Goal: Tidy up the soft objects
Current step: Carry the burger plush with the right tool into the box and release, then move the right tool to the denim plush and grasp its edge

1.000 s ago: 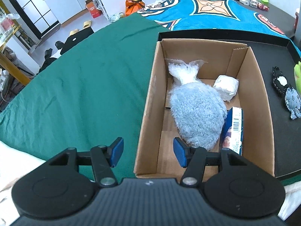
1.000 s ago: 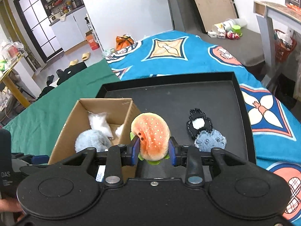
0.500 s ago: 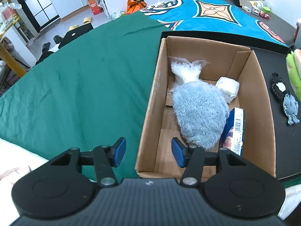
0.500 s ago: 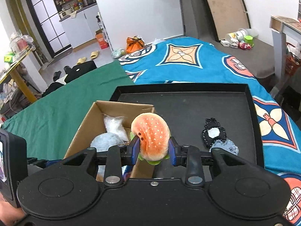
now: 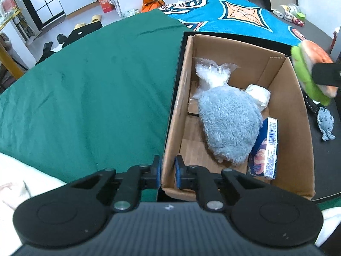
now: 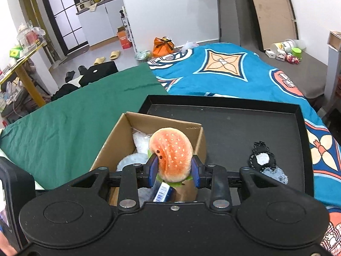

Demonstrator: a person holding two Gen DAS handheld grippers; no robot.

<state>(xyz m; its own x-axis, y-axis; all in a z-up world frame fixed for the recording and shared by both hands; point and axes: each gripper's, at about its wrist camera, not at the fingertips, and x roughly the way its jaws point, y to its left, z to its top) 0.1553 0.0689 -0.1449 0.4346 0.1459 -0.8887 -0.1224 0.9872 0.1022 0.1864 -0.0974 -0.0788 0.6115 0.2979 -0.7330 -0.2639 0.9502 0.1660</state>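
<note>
Left tool [image 5: 167, 170] pinches the box [image 5: 296, 115] wall; right tool [image 6: 173, 168] holds the burger plush [image 6: 170, 151] above it; apparently two toys [image 6: 266, 166] remain on the tray [image 6: 234, 123].

White walls [image 6: 170, 4] and a pale grey floor [image 6: 102, 49] are seen beyond a dark green cloth [image 5: 89, 81] and a blue patterned blanket [image 6: 230, 72]. A black-framed glass-panel door [image 6: 61, 19], white kitchen cabinets [image 6: 100, 23] and a yellow-legged table [image 6: 23, 64] are set at the left; a brown board [image 6: 270, 12] is leaned against the right wall.
</note>
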